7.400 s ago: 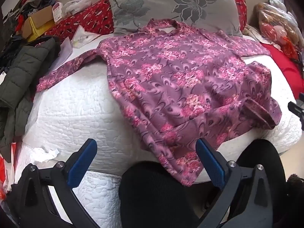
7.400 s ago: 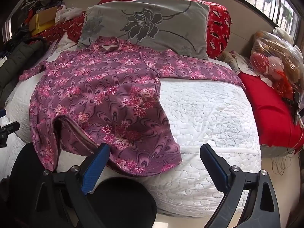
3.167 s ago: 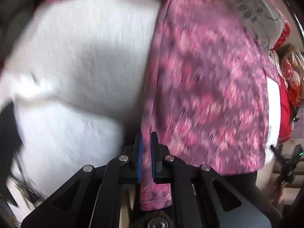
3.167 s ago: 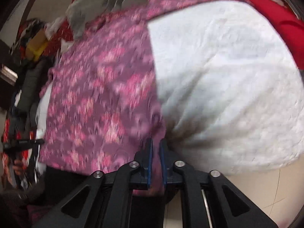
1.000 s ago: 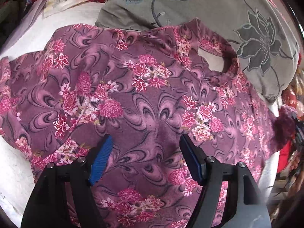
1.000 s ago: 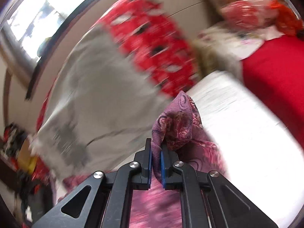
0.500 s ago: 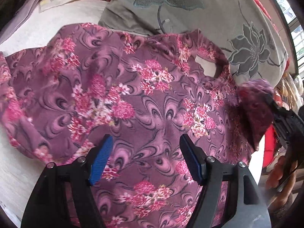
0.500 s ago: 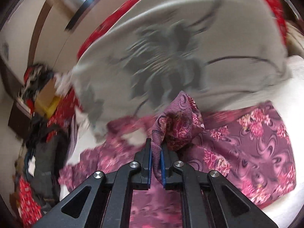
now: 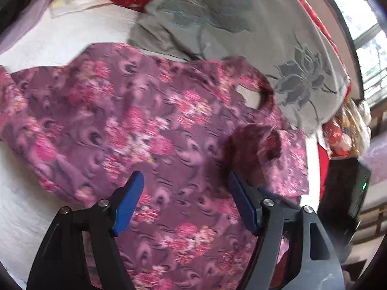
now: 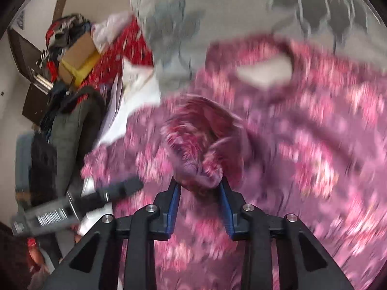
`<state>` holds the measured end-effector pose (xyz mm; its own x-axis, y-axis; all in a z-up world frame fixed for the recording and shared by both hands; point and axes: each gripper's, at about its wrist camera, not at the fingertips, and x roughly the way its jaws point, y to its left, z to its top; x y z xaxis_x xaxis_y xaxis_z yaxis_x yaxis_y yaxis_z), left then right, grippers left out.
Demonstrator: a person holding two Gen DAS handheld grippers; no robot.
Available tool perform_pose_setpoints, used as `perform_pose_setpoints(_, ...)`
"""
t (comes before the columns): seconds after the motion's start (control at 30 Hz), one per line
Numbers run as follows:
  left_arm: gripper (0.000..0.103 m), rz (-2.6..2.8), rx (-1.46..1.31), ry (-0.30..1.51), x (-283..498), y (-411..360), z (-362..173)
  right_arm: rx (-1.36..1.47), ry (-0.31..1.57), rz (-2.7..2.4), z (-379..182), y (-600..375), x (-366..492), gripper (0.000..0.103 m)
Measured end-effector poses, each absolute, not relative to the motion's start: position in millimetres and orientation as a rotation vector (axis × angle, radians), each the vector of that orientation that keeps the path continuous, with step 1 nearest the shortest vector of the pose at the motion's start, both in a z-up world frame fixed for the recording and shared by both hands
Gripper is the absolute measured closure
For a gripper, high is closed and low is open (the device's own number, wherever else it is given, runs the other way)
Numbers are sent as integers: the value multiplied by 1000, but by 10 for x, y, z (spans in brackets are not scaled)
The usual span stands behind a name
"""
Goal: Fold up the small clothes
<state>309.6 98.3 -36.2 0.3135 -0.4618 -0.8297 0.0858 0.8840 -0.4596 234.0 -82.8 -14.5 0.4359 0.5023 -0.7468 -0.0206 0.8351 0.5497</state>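
Left gripper [image 9: 185, 203]: fingers wide apart, empty, above the shirt [image 9: 150, 125].
Right gripper [image 10: 197, 205]: fingers just opening, sleeve end [image 10: 200, 145] loose between them.

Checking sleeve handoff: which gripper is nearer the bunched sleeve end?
Right. The right gripper has the bunched sleeve end between its jaws, which have just been opening. The left gripper hovers open over the shirt's body, beside it.

Daylight is coming in from the window [image 9: 362, 24] at the upper right of the left wrist view, blowing out there. Motion blur is smearing the floral blouse [image 10: 302, 145] heavily in the right wrist view, mildly in the left. Fisheye distortion is bending and darkening all edges.
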Motion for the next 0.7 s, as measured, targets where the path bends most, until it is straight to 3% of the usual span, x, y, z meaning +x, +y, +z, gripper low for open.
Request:
perform_pose_setpoints(0.23, 31, -449, -324, 1258, 3046, 474, -453, 574, 1035, 272, -76, -1453, 1817, 62)
perform_pose_setpoints(0.47, 32, -241, -201, 1225, 3157, 85, -501, 686, 932, 77, 44, -2504, 1495, 61)
perform_pose_setpoints(0.5, 45, -211, -198, 1201, 3172, 94, -467, 703, 912, 44, 63, -2660, 1444, 61)
perform_pose_setpoints(0.53, 82, -199, -200, 1177, 3184, 97, -422, 721, 894, 13, 88, -2802, 1415, 61)
perform_pose_setpoints(0.57, 98, -200, -209, 1169, 3195, 115, -366, 741, 874, -17, 102, -2951, 1356, 61)
perform_pose_setpoints(0.7, 98, -151, -296, 1105, 3077, 429, -128, 808, 805, -150, 102, -3506, 1163, 56)
